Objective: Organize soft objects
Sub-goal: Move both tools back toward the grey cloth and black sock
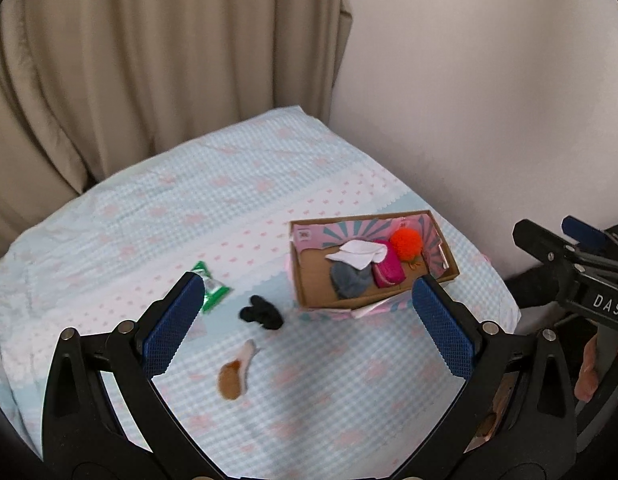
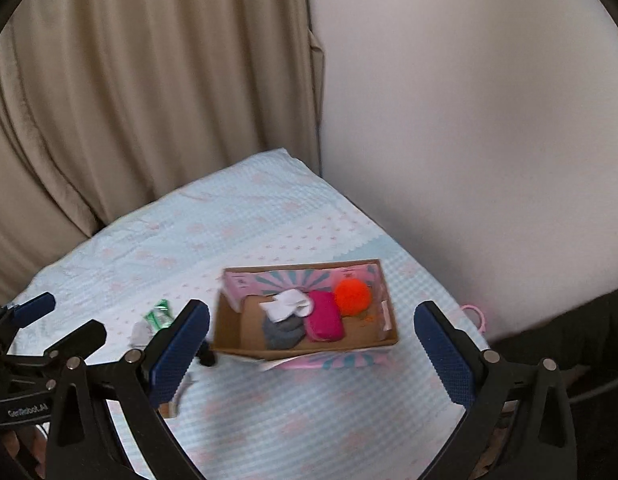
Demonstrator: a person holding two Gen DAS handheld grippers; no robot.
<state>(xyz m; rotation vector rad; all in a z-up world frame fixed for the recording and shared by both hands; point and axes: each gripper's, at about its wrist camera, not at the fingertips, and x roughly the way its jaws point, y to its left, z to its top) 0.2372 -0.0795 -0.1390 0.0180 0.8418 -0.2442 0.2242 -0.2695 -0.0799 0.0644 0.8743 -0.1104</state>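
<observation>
A cardboard box (image 1: 449,272) (image 2: 391,338) sits on the checked cloth at the right. It holds a white cloth (image 1: 355,254) (image 2: 287,304), a grey sock (image 1: 349,282) (image 2: 281,332), a pink pouch (image 1: 387,266) (image 2: 325,316) and an orange pom-pom (image 1: 405,242) (image 2: 351,296). On the cloth left of the box lie a black sock (image 1: 261,312), a brown-and-white sock (image 1: 235,372) and a green packet (image 1: 213,292) (image 2: 159,316). My left gripper (image 1: 309,320) is open and empty above these. My right gripper (image 2: 313,352) is open and empty near the box.
The table is covered by a blue-and-pink checked cloth (image 1: 189,208) (image 2: 229,208). A beige curtain (image 1: 149,60) hangs behind it and a white wall (image 1: 489,80) stands at the right. A pink ring (image 2: 475,316) lies at the table's right edge.
</observation>
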